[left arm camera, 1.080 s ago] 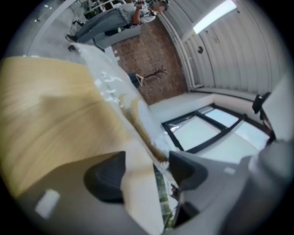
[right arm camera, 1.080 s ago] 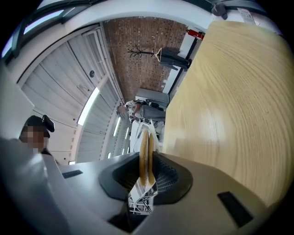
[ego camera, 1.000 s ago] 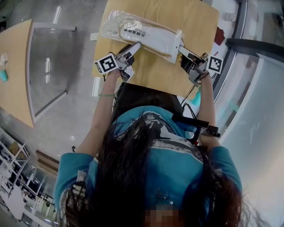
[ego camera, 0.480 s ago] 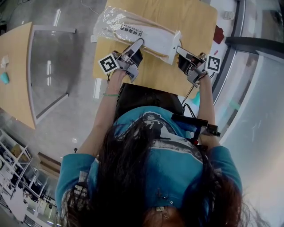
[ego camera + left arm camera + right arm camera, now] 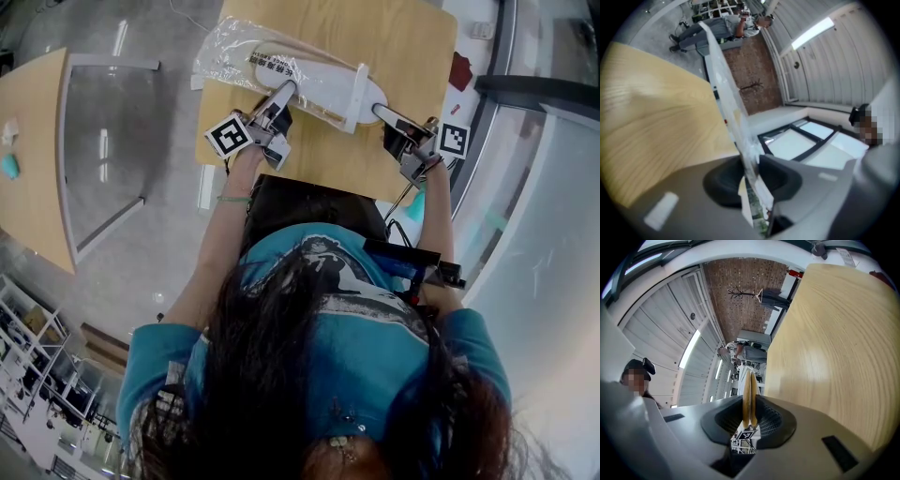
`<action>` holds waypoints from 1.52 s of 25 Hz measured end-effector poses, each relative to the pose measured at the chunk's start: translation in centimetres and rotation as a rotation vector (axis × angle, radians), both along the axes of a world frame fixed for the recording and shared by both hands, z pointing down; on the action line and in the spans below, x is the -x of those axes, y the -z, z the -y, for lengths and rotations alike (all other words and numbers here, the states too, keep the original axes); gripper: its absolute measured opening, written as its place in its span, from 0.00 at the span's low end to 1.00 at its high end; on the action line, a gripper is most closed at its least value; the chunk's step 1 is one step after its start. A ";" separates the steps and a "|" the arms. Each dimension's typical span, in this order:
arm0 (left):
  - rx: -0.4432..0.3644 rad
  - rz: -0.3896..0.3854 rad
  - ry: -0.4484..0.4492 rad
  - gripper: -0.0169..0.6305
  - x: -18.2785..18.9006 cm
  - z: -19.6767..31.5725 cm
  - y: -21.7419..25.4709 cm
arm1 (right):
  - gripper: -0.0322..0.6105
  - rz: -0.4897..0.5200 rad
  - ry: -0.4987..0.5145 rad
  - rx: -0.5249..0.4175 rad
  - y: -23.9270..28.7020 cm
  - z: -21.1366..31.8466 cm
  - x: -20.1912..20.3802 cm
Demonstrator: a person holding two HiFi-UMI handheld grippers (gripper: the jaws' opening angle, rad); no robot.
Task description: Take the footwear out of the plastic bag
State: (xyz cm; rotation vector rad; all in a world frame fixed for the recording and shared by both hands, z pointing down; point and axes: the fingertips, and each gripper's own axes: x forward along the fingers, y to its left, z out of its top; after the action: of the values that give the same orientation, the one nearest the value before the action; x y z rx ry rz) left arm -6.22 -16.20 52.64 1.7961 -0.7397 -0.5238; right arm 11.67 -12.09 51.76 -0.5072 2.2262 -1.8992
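On the wooden desk (image 5: 403, 42), the left gripper (image 5: 284, 92), its jaws having just been closing, pinches the clear plastic bag (image 5: 230, 52) toward the desk's left side. The right gripper (image 5: 379, 111) is clamped on the end of the pale slippers (image 5: 323, 82) (two thin soles pressed together), which stretch across the desk's middle, partly out of the bag.

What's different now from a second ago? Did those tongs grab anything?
The left tongs have just been closing and now pinch the plastic bag, which has shifted a little to the left, baring more of the slippers at their right end. The right tongs stay clamped on the slippers, as before; the table is unchanged.
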 end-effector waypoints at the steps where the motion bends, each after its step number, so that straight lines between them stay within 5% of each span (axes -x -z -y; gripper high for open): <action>1: 0.003 0.004 0.005 0.18 0.1 0.1 -0.2 | 0.16 -0.004 0.002 0.003 -0.1 -0.1 -0.1; 10: 0.044 0.063 0.123 0.15 3.3 1.6 -1.6 | 0.16 -0.072 -0.021 -0.002 -0.6 -0.5 -2.5; 13: 0.087 0.134 0.220 0.03 6.5 2.4 -2.7 | 0.16 -0.125 -0.051 0.002 -1.1 -0.7 -4.4; 19: 0.077 0.312 0.208 0.03 7.7 3.2 -3.5 | 0.16 -0.187 -0.088 -0.004 -1.4 -1.6 -8.1; 26: 0.122 0.511 0.360 0.03 11.9 4.1 -4.4 | 0.16 -0.196 -0.176 -0.012 -0.5 -2.0 -10.4; 30: 0.152 0.520 0.377 0.03 12.5 4.3 -5.4 | 0.15 -0.146 -0.251 -0.058 1.4 -1.0 -11.2; 38: 0.235 0.417 0.349 0.03 8.7 3.4 -7.9 | 0.15 -0.032 -0.297 -0.174 6.7 2.1 -9.9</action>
State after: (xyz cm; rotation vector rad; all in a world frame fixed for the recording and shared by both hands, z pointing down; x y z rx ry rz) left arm -14.92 -19.63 60.56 1.5759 -1.3608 -0.2694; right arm 21.61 -14.15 45.04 -0.7929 2.1661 -1.5456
